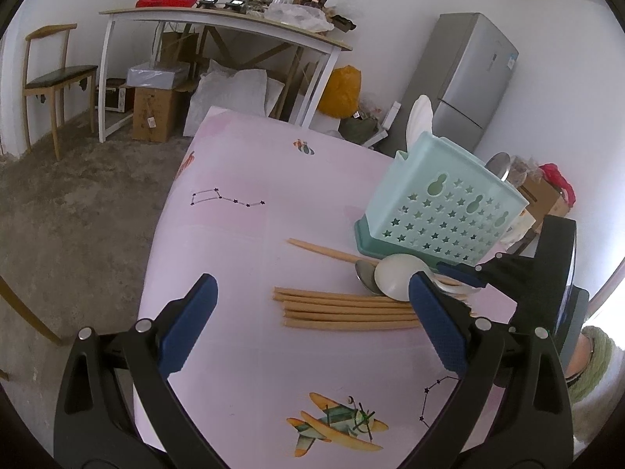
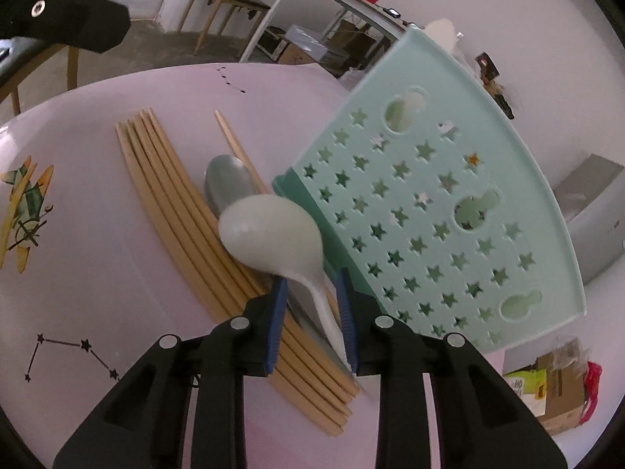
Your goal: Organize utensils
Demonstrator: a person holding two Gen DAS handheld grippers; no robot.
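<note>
A: What's around the caddy (image 1: pixel 441 211)?
B: Pink tablecloth (image 1: pixel 242 242); chopsticks (image 1: pixel 343 308) and white spoon (image 2: pixel 273 230) just before it.
A: Grippers?
B: Right gripper (image 2: pixel 312 305) brackets the spoon's handle, contact unclear; left gripper (image 1: pixel 312 297) stands apart, tablecloth bare beneath.

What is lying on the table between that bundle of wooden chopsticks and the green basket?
A metal spoon, a single chopstick and a white spoon, its handle between the right gripper's fingers. The right wrist view shows it best.
</note>
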